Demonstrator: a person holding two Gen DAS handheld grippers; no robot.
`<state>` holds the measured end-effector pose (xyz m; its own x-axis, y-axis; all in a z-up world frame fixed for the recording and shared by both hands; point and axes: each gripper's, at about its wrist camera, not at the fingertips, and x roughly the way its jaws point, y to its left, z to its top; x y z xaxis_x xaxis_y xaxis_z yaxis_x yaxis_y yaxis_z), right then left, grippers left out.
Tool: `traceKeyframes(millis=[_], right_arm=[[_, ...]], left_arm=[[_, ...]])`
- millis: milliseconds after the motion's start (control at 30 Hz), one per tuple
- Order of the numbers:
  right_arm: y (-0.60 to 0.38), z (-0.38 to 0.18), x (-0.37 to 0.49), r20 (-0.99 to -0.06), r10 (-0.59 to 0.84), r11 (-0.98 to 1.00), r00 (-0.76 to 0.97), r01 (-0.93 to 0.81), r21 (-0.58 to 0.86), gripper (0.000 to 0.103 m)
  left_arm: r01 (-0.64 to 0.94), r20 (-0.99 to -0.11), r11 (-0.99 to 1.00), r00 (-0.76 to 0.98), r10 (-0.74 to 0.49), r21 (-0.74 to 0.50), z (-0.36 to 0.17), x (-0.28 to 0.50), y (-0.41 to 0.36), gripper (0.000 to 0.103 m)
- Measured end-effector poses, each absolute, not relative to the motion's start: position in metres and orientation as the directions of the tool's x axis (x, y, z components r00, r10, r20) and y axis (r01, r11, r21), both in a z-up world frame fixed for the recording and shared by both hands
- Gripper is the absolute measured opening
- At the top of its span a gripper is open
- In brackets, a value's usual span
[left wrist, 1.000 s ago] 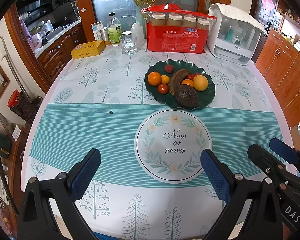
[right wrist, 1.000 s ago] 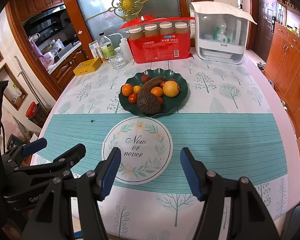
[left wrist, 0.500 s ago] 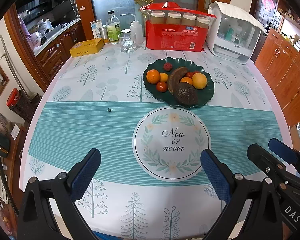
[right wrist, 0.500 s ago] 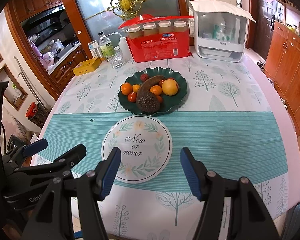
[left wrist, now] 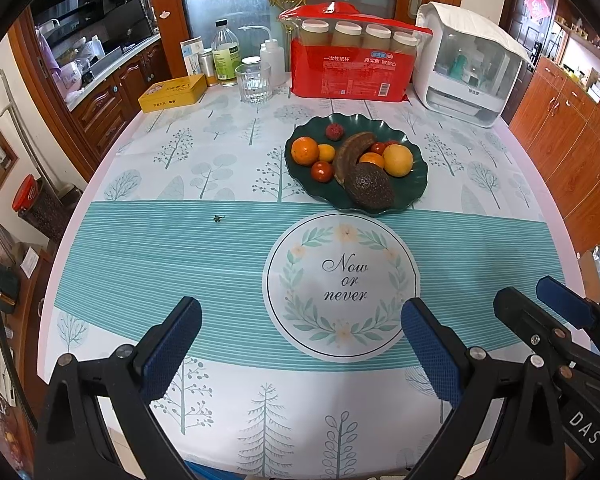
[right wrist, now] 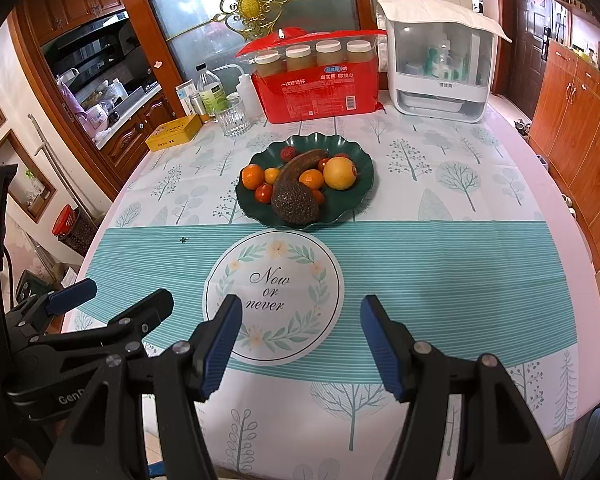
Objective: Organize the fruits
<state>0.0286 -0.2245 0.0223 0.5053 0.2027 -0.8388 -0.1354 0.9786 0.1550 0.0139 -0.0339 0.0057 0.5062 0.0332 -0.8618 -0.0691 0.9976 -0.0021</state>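
Nothing on the table (left wrist: pixel 148 264) has moved, only my view drifted slightly; both grippers (left wrist: pixel 300 344) (right wrist: pixel 300 340) hang spread and empty, all fruits (left wrist: pixel 398 160) piled on the far plate (left wrist: pixel 418 184).

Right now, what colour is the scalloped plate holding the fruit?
The scalloped plate is dark green, with a wavy rim. It shows best in the right wrist view.

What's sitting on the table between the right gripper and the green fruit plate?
Only tablecloth: its printed "Now or never" circle lies between the right gripper and the plate. The right wrist view shows it.
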Motion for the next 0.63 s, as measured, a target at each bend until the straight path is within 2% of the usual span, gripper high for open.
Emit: traceKeyframes(millis=[633], right_arm=[[-0.2264,0.0207,0.029,-0.841,0.205,0.978,0.501,-0.133,0.159,0.062]], left_arm=[[-0.068,-0.866,0.998,0.5,0.028,-0.007,0.0034,0.0121,-0.0358,0.099]])
